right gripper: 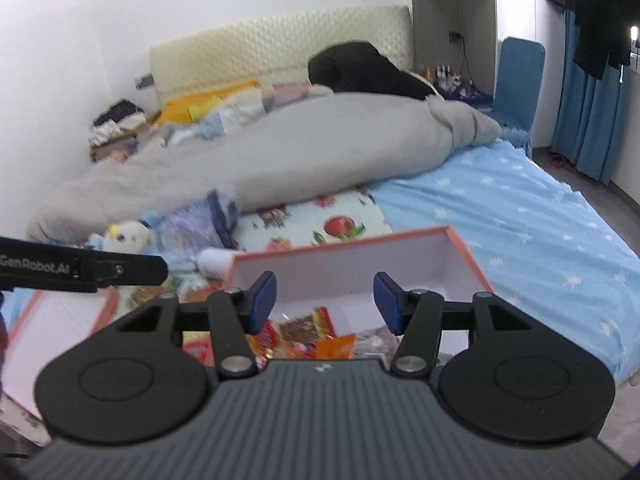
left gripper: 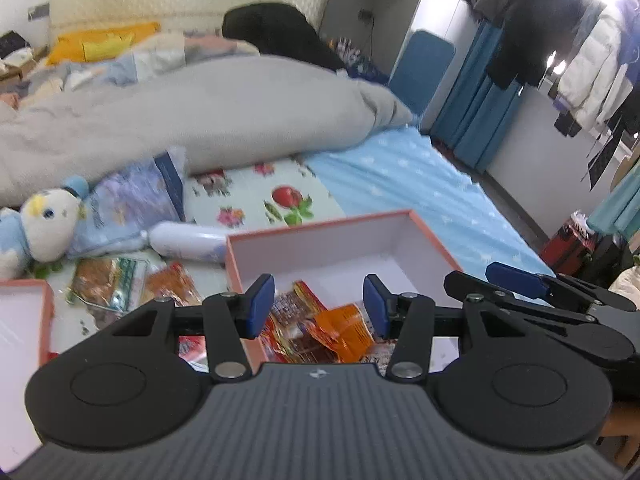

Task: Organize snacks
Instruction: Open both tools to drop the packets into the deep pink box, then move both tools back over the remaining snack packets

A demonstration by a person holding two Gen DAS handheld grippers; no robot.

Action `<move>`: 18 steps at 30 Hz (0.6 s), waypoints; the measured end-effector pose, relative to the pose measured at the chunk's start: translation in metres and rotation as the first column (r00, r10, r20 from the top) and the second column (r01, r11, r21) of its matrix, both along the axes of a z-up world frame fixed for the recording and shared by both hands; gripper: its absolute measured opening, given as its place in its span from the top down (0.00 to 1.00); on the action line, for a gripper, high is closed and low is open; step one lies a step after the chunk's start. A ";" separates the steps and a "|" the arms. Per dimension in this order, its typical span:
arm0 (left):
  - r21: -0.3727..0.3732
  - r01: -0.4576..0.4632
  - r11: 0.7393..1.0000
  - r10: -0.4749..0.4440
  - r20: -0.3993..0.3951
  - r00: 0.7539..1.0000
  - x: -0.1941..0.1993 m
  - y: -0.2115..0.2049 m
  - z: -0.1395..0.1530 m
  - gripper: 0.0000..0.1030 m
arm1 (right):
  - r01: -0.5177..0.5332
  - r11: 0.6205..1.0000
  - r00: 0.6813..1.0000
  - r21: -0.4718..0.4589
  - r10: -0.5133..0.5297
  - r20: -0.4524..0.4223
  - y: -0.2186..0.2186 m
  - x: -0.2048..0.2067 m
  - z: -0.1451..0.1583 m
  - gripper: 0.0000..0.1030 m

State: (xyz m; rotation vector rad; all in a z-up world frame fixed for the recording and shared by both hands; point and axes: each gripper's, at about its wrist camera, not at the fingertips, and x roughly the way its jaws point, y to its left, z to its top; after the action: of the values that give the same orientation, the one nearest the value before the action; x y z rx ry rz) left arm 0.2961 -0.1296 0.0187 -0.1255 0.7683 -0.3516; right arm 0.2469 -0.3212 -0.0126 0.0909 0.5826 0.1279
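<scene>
Left wrist view: snack packets point(left gripper: 320, 328) lie in the near part of an open box point(left gripper: 340, 240) with pink-orange walls, set on the bed point(left gripper: 420, 184). More packets point(left gripper: 132, 284) lie loose on the floral mat point(left gripper: 256, 196) left of the box, beside its lid point(left gripper: 24, 320). Left claw point(left gripper: 318, 306) hangs above the box, released, nothing between its blue pads. Right claw point(right gripper: 325, 300) hangs beside it over the same box, also released and empty. Farther left rest a plush bird point(left gripper: 44, 224) and a white bottle point(left gripper: 188, 240); a grey duvet point(left gripper: 224, 108) lies beyond.
</scene>
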 end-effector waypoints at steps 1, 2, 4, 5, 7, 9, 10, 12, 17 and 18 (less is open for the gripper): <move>-0.001 -0.002 1.000 0.002 0.016 1.000 -0.005 0.004 0.006 0.47 | -0.005 1.000 1.000 -0.001 0.005 0.010 0.003 -0.004 0.004 0.45; 0.001 -0.002 1.000 0.002 0.030 1.000 -0.010 0.007 0.011 0.47 | -0.010 1.000 1.000 -0.001 0.010 0.022 0.007 -0.007 0.008 0.45; 0.003 -0.004 1.000 0.004 0.053 0.999 -0.019 0.014 0.020 0.46 | -0.019 1.000 0.999 0.001 0.019 0.048 0.013 -0.015 0.016 0.45; -0.002 -0.006 1.000 0.006 0.063 0.998 -0.026 0.018 0.024 0.46 | -0.020 1.000 0.998 0.004 0.020 0.057 0.016 -0.018 0.019 0.45; -0.011 -0.004 1.000 0.005 0.078 0.997 -0.035 0.024 0.029 0.46 | -0.038 0.999 0.997 0.026 0.036 0.070 0.023 -0.024 0.023 0.45; -0.006 -0.013 1.000 0.013 0.098 0.995 -0.044 0.033 0.032 0.46 | -0.056 0.998 0.995 0.034 0.053 0.085 0.030 -0.029 0.027 0.45; -0.004 -0.018 1.000 0.018 0.103 0.995 -0.048 0.036 0.032 0.46 | -0.062 0.998 0.994 0.032 0.059 0.091 0.034 -0.032 0.029 0.45; -0.012 -0.023 1.000 0.024 0.102 0.994 -0.056 0.045 0.032 0.46 | -0.082 0.996 0.992 0.032 0.079 0.101 0.042 -0.037 0.031 0.45; -0.009 -0.056 0.998 0.057 0.116 0.992 -0.073 0.071 0.028 0.46 | -0.107 0.994 0.987 0.028 0.103 0.125 0.064 -0.047 0.034 0.45; -0.013 -0.062 0.998 0.063 0.115 0.991 -0.075 0.077 0.026 0.46 | -0.104 0.994 0.987 0.034 0.098 0.130 0.067 -0.049 0.033 0.45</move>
State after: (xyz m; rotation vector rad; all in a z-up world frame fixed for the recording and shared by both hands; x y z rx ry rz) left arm 0.2214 -0.0530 0.0452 -0.1370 0.6473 -0.3001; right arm 0.1981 -0.2540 0.0204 0.0921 0.4568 0.2425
